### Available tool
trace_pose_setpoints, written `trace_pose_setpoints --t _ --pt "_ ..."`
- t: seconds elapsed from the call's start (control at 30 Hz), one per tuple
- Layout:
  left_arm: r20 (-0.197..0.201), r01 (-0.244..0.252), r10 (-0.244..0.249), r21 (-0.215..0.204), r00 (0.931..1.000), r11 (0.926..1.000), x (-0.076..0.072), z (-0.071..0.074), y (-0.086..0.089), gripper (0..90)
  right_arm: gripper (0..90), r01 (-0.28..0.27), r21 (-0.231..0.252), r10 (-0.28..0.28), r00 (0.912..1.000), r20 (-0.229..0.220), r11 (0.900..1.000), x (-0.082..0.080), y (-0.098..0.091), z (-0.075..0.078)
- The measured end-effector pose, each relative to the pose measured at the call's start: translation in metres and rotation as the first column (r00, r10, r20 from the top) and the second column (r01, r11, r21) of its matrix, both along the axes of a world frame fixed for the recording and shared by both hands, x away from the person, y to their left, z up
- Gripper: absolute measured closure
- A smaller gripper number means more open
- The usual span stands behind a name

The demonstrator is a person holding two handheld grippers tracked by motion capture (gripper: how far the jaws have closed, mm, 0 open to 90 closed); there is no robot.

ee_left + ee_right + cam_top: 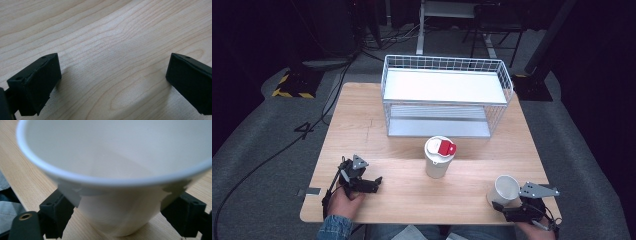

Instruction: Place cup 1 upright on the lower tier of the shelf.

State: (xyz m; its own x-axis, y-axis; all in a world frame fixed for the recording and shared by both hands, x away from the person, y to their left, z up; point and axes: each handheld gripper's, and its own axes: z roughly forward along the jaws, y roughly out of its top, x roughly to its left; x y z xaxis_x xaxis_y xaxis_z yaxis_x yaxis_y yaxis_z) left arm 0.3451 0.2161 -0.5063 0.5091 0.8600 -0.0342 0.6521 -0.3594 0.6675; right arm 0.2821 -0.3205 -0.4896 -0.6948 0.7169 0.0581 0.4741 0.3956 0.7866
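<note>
a white paper cup (504,189) is seen at the near right corner of the wooden surface (412,150), tilted, with its open mouth turned up and toward the near edge. in the right gripper view the cup (112,195) is set between the two black jaws of the right tool (117,215), one jaw at each side of its lower wall. the pads appear to be pressed against the wall, though the contact itself is partly hidden under the rim, so the grip is noted as probable rather than certain. in the high view the right tool (512,206) is held just behind the cup at the surface's near edge.

the left tool (373,183) is held low over the near left part of the surface, well apart from the cup. in the left gripper view its jaws are spread wide, with bare wood between them and nothing gripped by the left tool (113,75).

a second white cup with a red-and-white lid (438,156) is stood upright near the middle of the surface. behind it a white wire basket rack (444,97) is placed at the far side.
</note>
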Motion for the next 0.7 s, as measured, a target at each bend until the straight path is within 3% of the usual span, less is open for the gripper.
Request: trace_pose_setpoints --t 0.13,0.7 --pt "0.000 0.000 0.000 0.000 1.0000 1.0000 0.0000 0.0000 0.0000 0.4 21.7 -0.003 0.000 0.003 1.0000 0.007 1.0000 0.0012 0.0014 -0.0009" --pt "0.000 0.000 0.000 0.000 1.0000 1.0000 0.0000 0.0000 0.0000 0.4 23.2 -0.008 0.007 0.008 0.9999 0.015 0.9999 0.0012 0.0017 -0.0010"
